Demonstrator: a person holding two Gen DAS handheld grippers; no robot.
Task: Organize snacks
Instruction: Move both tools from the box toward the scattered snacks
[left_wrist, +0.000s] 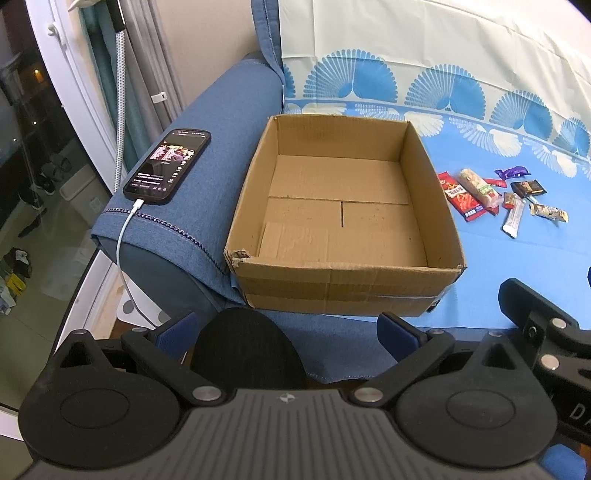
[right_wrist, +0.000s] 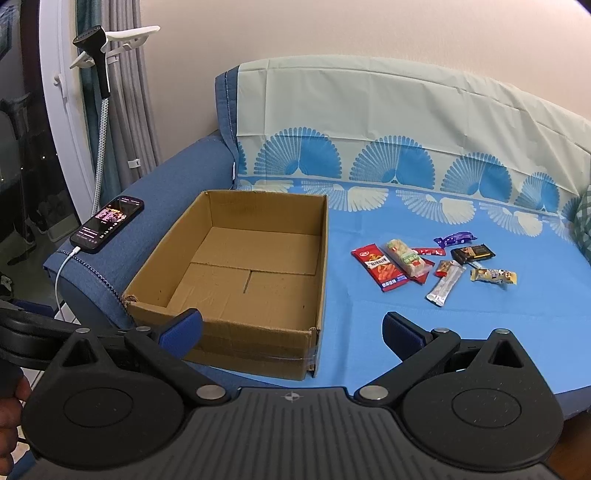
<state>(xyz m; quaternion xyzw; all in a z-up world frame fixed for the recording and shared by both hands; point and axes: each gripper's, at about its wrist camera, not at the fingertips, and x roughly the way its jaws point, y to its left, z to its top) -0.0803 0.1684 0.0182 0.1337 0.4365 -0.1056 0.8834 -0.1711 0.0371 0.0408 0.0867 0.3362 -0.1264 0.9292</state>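
Awaiting sorting: a cluster of wrapped snacks lying loose on the blue cloth-covered sofa seat, to the right of the cardboard box and apart from it.

- Items: red packet; long clear-wrapped cake bar overlapping its right edge; small red stick behind; purple wrapper farthest back; black square packet; silver sachet nearest; beige twist-wrapped piece far right.
- Box: open-topped, nothing inside, set against the sofa arm at left.
- Step, as judged: opening stage, no snack boxed yet. The next move likely calls for the right gripper to reach forward and right to the cluster, pick one packet cleanly from its overlapping neighbours, then carry it left over the box wall.
- Right gripper: held low at the seat's near edge, level, jaws spread wide, holding nothing.
- Left gripper: facing the box's near wall, jaws likewise wide apart and unladen.
- Surroundings: phone charging on the sofa arm.
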